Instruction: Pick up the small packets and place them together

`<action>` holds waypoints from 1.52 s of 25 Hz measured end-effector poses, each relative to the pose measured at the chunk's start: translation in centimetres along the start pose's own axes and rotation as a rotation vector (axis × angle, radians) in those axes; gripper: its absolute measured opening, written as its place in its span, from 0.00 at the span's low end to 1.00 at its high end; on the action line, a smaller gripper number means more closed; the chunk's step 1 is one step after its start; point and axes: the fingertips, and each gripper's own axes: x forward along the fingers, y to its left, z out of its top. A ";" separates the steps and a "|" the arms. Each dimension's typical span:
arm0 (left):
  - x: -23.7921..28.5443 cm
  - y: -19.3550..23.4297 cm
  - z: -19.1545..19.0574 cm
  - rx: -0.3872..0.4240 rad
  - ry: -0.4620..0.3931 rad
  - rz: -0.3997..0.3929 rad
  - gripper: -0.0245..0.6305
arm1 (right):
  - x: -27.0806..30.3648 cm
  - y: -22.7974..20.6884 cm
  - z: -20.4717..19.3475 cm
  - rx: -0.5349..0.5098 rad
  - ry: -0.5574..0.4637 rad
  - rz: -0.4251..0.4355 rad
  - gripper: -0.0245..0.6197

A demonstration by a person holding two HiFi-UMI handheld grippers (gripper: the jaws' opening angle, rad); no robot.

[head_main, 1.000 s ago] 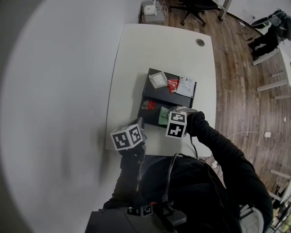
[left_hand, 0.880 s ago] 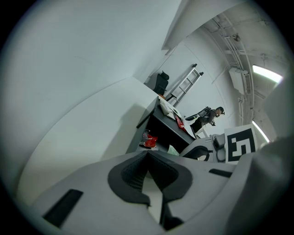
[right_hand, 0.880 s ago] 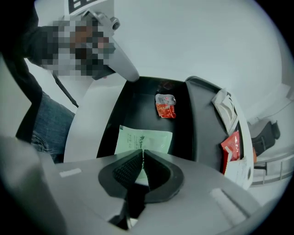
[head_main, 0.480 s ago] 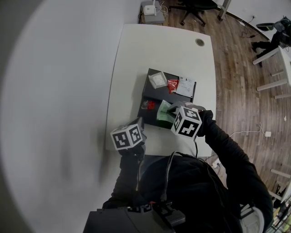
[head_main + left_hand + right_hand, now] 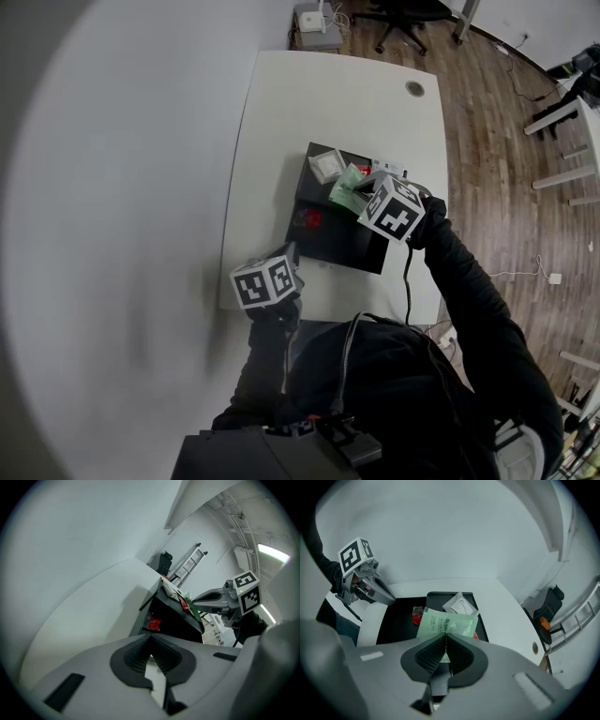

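Note:
My right gripper (image 5: 362, 195) is shut on a pale green packet (image 5: 346, 188) and holds it in the air over the far black tray (image 5: 314, 187). In the right gripper view the green packet (image 5: 447, 623) fans out from the closed jaws of that gripper (image 5: 446, 637). Below it on the tray lies a white packet (image 5: 461, 605), which also shows in the head view (image 5: 325, 166). A red packet (image 5: 307, 219) lies on the nearer tray. My left gripper (image 5: 151, 641) is shut and empty, hanging near the table's front edge (image 5: 289, 255).
The two black trays sit mid-table on a white table (image 5: 281, 112) with a cable hole (image 5: 414, 88) at the far right. A wall runs along the left. An office chair (image 5: 398, 14) and wooden floor lie beyond the table.
My right gripper has lifted the green packet off the nearer tray and carried it up and away over the far tray, rolling as it went. The left gripper stayed put.

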 end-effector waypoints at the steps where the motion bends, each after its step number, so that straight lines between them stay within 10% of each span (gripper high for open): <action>1: 0.0 0.0 0.0 -0.001 -0.001 0.000 0.04 | 0.3 -0.2 -0.1 0.004 0.008 0.001 0.06; 22: -0.1 -0.3 0.1 0.012 0.009 0.010 0.04 | -1.7 -1.6 0.9 0.073 -0.100 -0.016 0.11; 31: 0.0 -2.3 1.1 0.040 0.015 0.004 0.04 | -9.3 -4.5 1.6 0.349 -0.408 -0.115 0.11; 38: -0.8 -10.4 5.4 0.180 -0.079 -0.146 0.04 | -15.1 -4.3 1.2 0.626 -0.704 -0.117 0.04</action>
